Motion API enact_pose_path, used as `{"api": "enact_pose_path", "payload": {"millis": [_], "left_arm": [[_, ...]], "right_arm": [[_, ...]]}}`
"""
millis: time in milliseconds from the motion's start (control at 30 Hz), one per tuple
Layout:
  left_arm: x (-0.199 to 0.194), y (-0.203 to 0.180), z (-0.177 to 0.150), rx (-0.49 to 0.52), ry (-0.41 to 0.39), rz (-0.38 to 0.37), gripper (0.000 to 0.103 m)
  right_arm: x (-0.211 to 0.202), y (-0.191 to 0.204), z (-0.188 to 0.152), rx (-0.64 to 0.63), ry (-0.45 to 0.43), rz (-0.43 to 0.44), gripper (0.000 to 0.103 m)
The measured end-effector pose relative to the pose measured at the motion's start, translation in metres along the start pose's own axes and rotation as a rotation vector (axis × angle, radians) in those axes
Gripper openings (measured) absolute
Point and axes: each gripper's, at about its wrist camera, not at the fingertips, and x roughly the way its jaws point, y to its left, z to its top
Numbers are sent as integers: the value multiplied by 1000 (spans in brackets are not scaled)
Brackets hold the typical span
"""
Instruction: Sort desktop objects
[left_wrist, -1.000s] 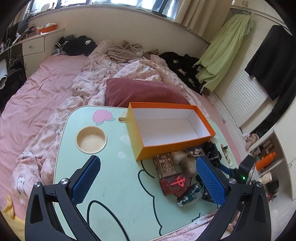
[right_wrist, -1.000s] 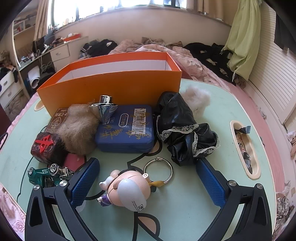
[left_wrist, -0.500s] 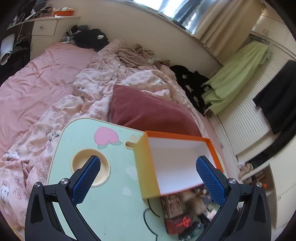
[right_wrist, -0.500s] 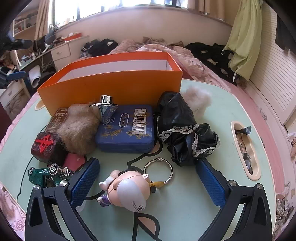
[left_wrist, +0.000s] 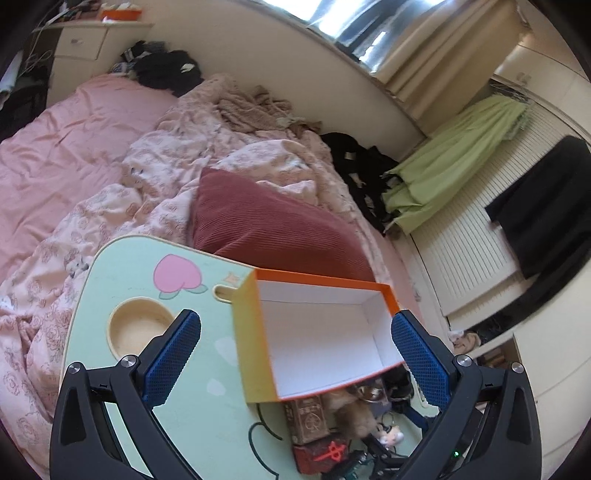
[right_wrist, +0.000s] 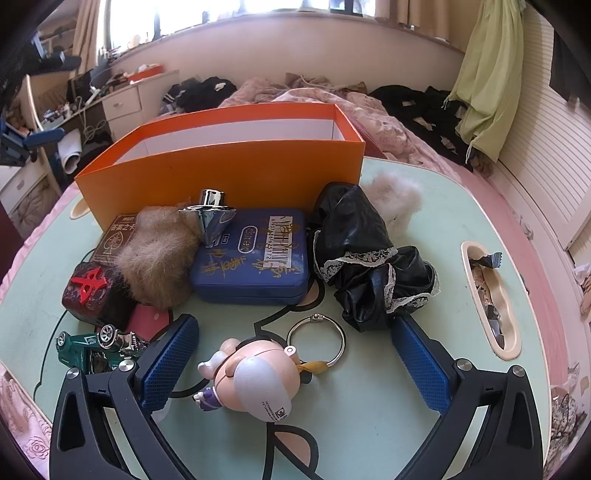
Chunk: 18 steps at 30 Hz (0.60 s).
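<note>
An empty orange box (right_wrist: 225, 166) with a white inside stands on the pale green lap table (right_wrist: 424, 229); it also shows in the left wrist view (left_wrist: 314, 332). In front of it lie a blue tin (right_wrist: 255, 258), a brown fur ball (right_wrist: 155, 258), a silver top (right_wrist: 208, 218), black lacy cloth (right_wrist: 369, 258), a dark red block (right_wrist: 92, 291), a green toy car (right_wrist: 96, 343) and a pig figure keychain (right_wrist: 255, 376). My right gripper (right_wrist: 295, 365) is open around the pig figure, not touching. My left gripper (left_wrist: 295, 362) is open and empty, high above the box.
A white fluffy piece (right_wrist: 395, 199) lies behind the black cloth. A card box (right_wrist: 114, 236) lies beside the orange box. The table has a round cup recess (left_wrist: 140, 328) and a slot (right_wrist: 487, 299) holding scraps. Pink bedding and a red pillow (left_wrist: 266, 229) surround the table.
My left gripper has risen and tilted up, so the box and table now sit lower in its view. My right gripper has not moved.
</note>
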Motion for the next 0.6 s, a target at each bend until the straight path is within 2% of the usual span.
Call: {"api": "enact_pose_path", "payload": {"millis": [333,600], "left_arm": [[-35,-3,3,36,-75,45,103],[-45,8,2,29,-91,37,103]], "right_arm": [[0,2,1,0,-1,4,103],[0,1,1,0,-1,5,103]]}}
